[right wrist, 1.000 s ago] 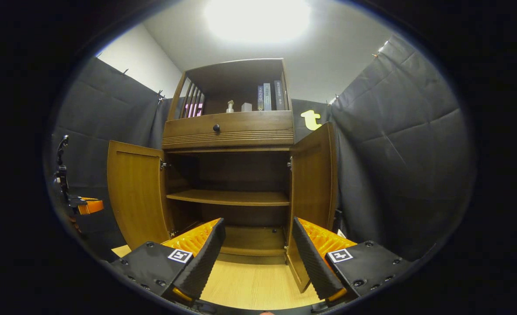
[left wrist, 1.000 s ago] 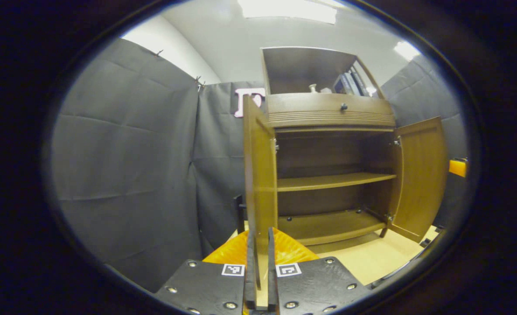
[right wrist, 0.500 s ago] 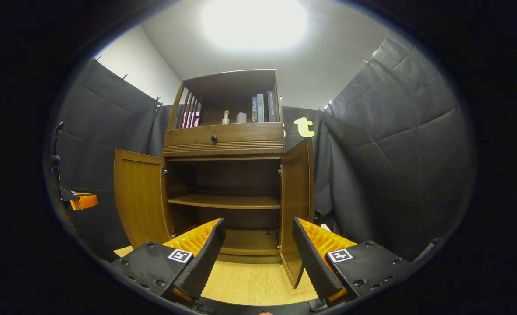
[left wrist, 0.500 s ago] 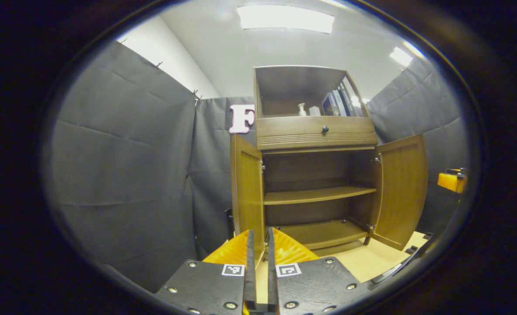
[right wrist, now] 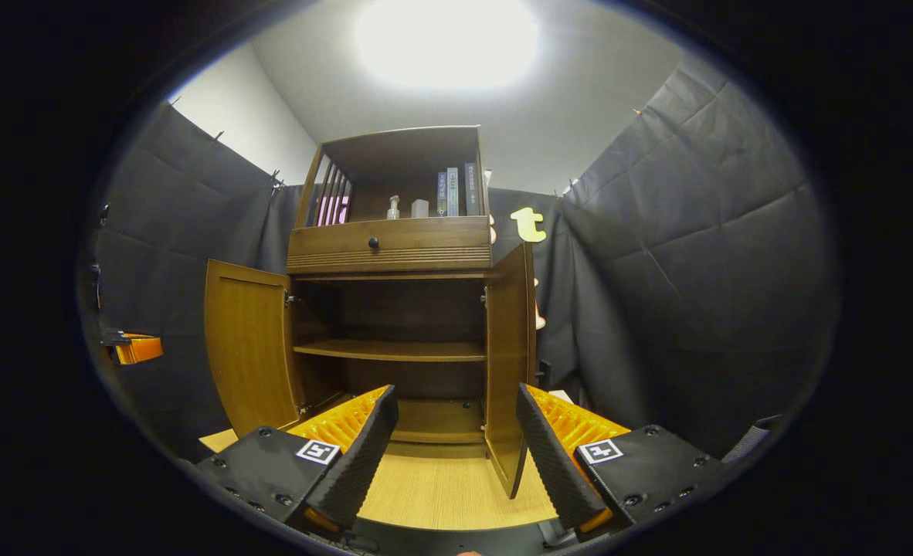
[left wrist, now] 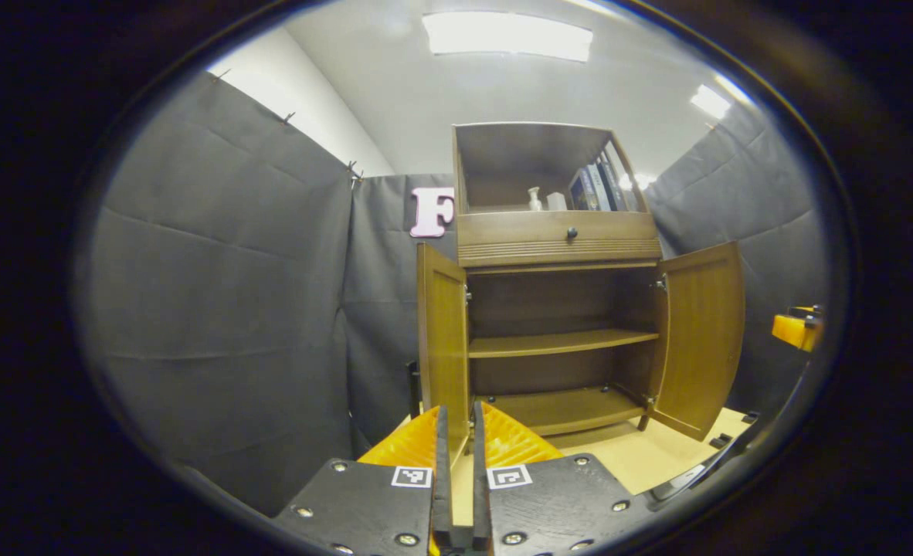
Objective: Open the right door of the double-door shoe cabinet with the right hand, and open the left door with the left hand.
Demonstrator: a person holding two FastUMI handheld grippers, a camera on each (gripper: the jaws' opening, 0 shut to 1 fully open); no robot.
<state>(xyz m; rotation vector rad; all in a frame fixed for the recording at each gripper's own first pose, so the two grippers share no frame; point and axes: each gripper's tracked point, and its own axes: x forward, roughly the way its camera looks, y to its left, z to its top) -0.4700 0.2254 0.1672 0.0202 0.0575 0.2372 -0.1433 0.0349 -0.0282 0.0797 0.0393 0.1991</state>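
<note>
Nearest to me, my left gripper [left wrist: 456, 479] has its fingers pressed together with only a sliver between them and nothing in the pinch, while my right gripper [right wrist: 453, 455] sits spread wide and empty, each hanging clear of the woodwork. Just past them lies the pale wooden floor [right wrist: 449, 486], then the shoe cabinet [right wrist: 391, 309] itself. Its left door [left wrist: 442, 340] stands swung out edge-on ahead of my left fingers, and its right door [right wrist: 507, 363] is likewise swung out ahead of my right gripper, so both halves look done (I judge the task finished, which is why neither hand grips anything). Inside, the bare shelf [left wrist: 561, 342] shows; above sit the drawer [right wrist: 391, 243] and, farthest, some books [right wrist: 456, 193].
</note>
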